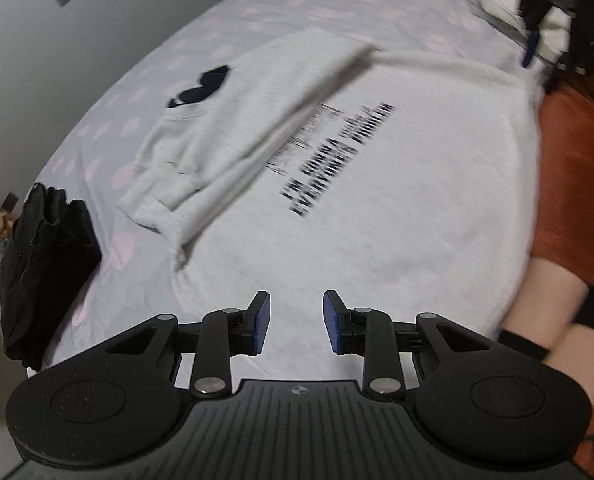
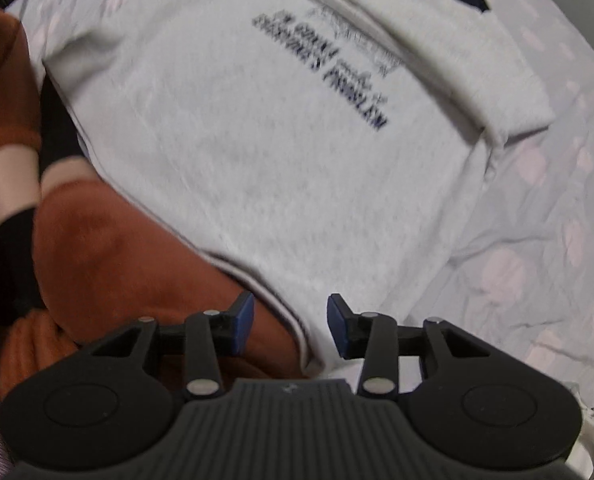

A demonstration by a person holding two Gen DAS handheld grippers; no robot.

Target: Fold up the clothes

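**Sweatshirt fold: take the near hem with both tools**

Left tool (image 1: 296, 322): pads apart, nothing held, hovering over the near body of the white sweatshirt (image 1: 377, 220). Right tool (image 2: 290, 330): pads apart, empty, at the hem edge near your orange-clad body. The sweatshirt lies flat on the spotted bedsheet (image 1: 109, 128), one sleeve (image 1: 265, 128) folded across the print. Judgement: pinch all the hem layers at matching corners, then lift evenly. Black folded garment (image 1: 45, 272) sits beside it.

A pale grey sweatshirt (image 1: 377, 208) lies flat on the bed, dark printed lettering facing up. One sleeve (image 1: 257, 128) is folded diagonally across its chest, cuff toward the bed's edge.
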